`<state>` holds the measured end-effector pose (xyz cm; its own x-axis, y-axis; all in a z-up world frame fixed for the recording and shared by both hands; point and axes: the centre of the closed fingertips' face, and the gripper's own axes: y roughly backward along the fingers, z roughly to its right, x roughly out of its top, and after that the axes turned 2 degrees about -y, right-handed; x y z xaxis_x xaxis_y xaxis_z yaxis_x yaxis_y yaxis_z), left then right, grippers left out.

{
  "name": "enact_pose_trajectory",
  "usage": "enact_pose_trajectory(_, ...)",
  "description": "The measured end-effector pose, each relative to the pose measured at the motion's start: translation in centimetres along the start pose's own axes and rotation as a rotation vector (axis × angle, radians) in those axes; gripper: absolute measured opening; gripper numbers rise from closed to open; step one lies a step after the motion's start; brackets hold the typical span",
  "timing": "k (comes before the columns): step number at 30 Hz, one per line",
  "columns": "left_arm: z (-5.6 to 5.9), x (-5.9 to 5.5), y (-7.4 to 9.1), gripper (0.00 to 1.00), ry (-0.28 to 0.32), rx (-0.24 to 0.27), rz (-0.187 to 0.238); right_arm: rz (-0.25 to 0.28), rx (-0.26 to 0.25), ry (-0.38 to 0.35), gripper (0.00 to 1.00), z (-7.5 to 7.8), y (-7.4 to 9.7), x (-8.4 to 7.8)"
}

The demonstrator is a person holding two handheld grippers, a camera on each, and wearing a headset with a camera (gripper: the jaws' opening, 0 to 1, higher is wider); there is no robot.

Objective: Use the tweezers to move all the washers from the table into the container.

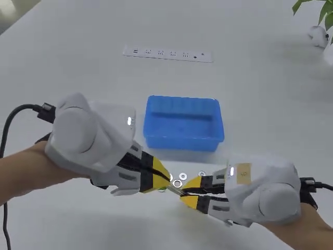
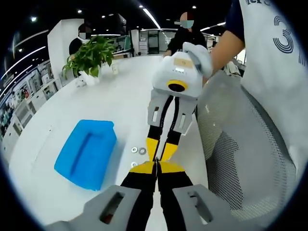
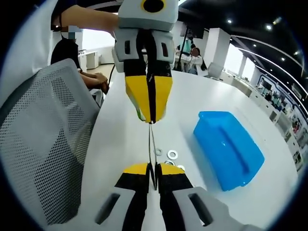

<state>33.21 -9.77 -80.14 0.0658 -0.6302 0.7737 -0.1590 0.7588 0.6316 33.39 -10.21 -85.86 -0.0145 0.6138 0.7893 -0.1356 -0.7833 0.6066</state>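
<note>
Thin metal tweezers (image 3: 151,139) span the short gap between my two grippers, which face each other tip to tip over the white table. My left gripper (image 1: 165,178) is shut on one end and my right gripper (image 1: 186,190) is shut on the other. In the right gripper view my own yellow tips (image 3: 153,169) meet the left gripper's tips (image 3: 150,116) along the tweezers. Three washers (image 1: 178,183) lie on the table just behind the tips, also seen as washers (image 3: 172,154) and washers (image 2: 142,151). The blue container (image 1: 182,125) stands beyond them, nothing visible inside it.
A white power strip (image 1: 167,53) lies at the back of the table. A potted plant (image 2: 91,55) stands at a far corner. A mesh chair (image 3: 48,125) is close to the table edge, and people stand in the background. A black cable (image 1: 10,125) trails from the left gripper.
</note>
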Motion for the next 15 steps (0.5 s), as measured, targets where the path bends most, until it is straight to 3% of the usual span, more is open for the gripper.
enact_pose_trajectory(10,0.1,0.9,-1.4,0.05,0.007,-0.002,0.016,0.055,-0.007,-0.024,0.07,-0.1,0.3,0.0)
enact_pose_trajectory(15,-0.4,0.9,-1.4,0.05,0.014,0.010,0.010,0.071,-0.008,-0.036,0.07,-0.1,0.4,0.0)
